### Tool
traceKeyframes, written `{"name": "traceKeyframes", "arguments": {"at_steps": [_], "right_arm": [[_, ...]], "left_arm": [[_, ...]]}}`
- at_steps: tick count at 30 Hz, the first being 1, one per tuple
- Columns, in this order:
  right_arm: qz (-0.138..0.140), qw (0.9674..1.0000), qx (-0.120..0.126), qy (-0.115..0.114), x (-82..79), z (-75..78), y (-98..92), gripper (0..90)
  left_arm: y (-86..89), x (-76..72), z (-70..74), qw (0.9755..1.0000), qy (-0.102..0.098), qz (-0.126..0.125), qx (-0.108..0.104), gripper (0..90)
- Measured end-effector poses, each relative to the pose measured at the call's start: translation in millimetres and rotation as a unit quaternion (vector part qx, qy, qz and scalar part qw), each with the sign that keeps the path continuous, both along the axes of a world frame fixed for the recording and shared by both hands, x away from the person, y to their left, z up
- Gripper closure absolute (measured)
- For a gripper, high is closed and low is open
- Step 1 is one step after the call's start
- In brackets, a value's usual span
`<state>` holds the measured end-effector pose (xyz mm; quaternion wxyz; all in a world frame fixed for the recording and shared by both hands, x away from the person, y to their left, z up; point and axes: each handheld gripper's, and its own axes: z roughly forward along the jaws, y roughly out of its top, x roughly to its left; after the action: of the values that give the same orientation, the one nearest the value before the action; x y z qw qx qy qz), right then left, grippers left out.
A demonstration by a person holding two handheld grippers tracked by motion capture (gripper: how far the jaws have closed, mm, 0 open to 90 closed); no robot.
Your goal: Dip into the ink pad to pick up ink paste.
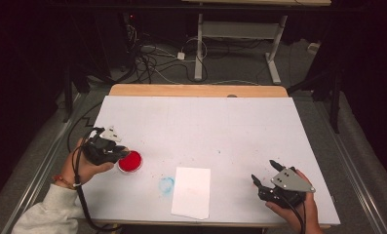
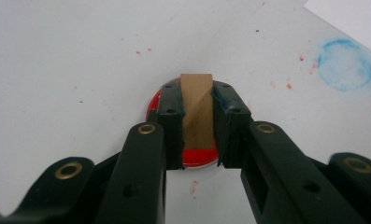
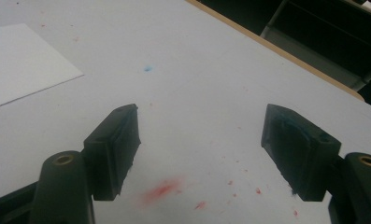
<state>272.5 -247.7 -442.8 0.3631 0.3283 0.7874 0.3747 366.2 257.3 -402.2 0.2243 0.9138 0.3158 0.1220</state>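
The left tool (image 1: 114, 152) is at the left side of the worktop (image 1: 201, 126), held in the person's left hand (image 1: 86, 165), and its tips are over the red ink pad (image 1: 130, 161). In the left gripper view the two black jaws are closed on a small wooden block (image 2: 196, 109), which stands upright between them, and the bottom of the block is on, or just above, the red surface of the pad; I cannot tell if it really touches. The pad is round, with a white rim, and it sits on the white worktop near the left front part. To the right of the pad there is a faint blue ring stain (image 1: 166, 184), and just beside this stain a white sheet of paper (image 1: 191, 192) lies flat near the front edge. The right tool (image 1: 265, 173) is at the right front part of the worktop, held in the person's right hand (image 1: 294, 209), well apart from the paper. In the right gripper view its jaws are wide apart and nothing is between them; below them the worktop has some red smudges (image 3: 162, 190) and small red dots. A grey three-cornered plate (image 1: 290, 180) is on top of the right tool.
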Motion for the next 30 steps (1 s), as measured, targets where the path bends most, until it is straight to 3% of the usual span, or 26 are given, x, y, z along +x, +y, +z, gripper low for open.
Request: {"name": "traceKeyframes", "arguments": {"at_steps": [14, 30], "right_arm": [[-0.001, 1.0000, -0.007, 0.003, -1.9, -1.4, -1.1, 28.3], [0.003, 0.9999, -0.010, 0.001, -2.4, -0.8, 0.4, 28.2]], "left_arm": [[-9.7, 17.3, -36.2, 0.9988, 0.043, 0.000, 0.024, 73.6], [-2.6, 16.8, -43.2, 0.9991, 0.041, 0.008, -0.011, 73.8]]}}
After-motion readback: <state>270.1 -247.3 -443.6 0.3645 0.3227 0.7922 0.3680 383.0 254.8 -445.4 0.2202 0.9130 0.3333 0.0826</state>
